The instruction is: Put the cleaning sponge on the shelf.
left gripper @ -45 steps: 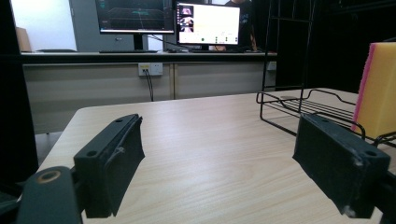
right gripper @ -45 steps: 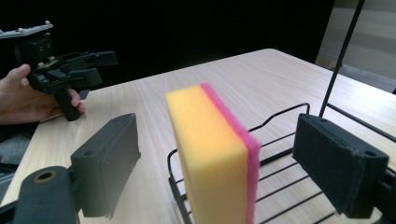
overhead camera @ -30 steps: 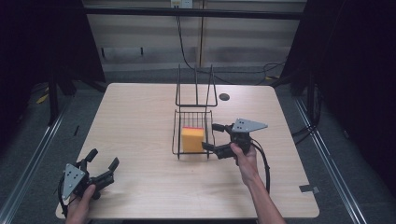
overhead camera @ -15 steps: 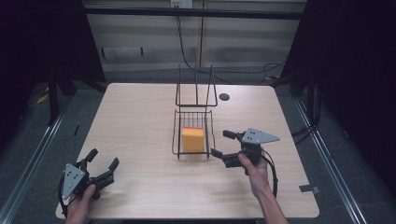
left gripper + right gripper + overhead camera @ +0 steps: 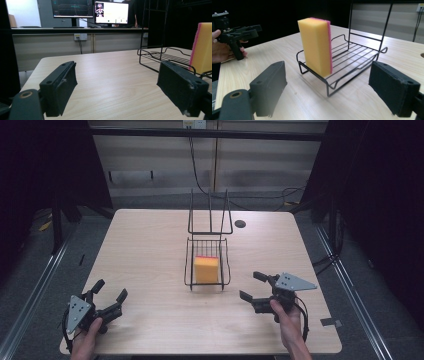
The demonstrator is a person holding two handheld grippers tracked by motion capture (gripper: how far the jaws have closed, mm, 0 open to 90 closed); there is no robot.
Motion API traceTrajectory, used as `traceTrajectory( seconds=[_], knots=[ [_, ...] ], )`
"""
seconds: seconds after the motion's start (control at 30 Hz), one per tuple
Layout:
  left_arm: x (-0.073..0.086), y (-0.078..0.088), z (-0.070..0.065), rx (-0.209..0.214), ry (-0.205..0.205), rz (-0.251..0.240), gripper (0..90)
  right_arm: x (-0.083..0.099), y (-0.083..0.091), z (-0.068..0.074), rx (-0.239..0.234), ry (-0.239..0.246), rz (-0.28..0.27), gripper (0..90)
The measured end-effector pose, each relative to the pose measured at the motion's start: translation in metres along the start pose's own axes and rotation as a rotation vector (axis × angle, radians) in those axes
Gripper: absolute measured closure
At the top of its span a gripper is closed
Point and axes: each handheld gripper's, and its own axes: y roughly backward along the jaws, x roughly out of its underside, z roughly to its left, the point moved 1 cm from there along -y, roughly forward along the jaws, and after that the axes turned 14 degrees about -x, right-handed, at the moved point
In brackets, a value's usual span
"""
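A sponge (image 5: pixel 206 269) stands upright in the wire rack (image 5: pixel 226 265) at centre; left gripper (image 5: pixel 107 295) and right gripper (image 5: pixel 253 286), bottom corners, jaws spread.

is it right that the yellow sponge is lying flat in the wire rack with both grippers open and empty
Not quite. The yellow and pink sponge stands upright on its edge in the black wire rack, not flat, as the right gripper view shows. The rest holds: the left gripper and right gripper are both open and empty.
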Motion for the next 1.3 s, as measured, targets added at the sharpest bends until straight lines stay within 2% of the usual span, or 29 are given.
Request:
traceTrajectory(
  seconds=[0.23,0.27,0.5,0.6,0.63,0.7,0.87,1.1,1.27,1.3],
  knots=[
    [0.000,0.000,0.000,0.000,0.000,0.000,15.5,0.011,0.015,0.005,0.043,-0.007,-0.012,13.9],
    [0.000,0.000,0.000,0.000,0.000,0.000,15.5,0.015,0.022,0.006,0.056,-0.011,-0.021,13.9],
    [0.000,0.000,0.000,-0.001,0.000,0.001,15.5,0.027,0.034,0.007,0.100,-0.017,-0.023,13.8],
    [0.000,0.000,0.000,-0.001,0.000,0.000,15.4,0.035,0.039,0.008,0.122,-0.015,-0.054,13.9],
    [0.000,0.000,0.000,-0.001,0.000,0.000,15.5,0.035,0.039,0.008,0.122,-0.015,-0.054,13.9],
    [0.000,0.000,0.000,-0.001,0.000,0.001,15.5,0.042,0.041,0.009,0.151,0.001,-0.061,13.9],
    [0.000,0.000,0.000,-0.001,0.000,0.001,15.5,0.048,0.044,0.008,0.174,-0.004,-0.076,13.9],
    [0.000,0.000,0.000,-0.001,0.000,0.001,15.4,0.062,0.044,0.005,0.241,0.003,-0.094,13.7],
    [0.000,0.000,0.000,-0.001,-0.001,0.001,15.5,0.062,0.044,0.007,0.245,0.022,-0.105,13.7],
    [0.000,0.000,0.000,-0.001,0.000,0.001,15.5,0.063,0.044,0.009,0.240,0.032,-0.124,13.7]
  ],
)
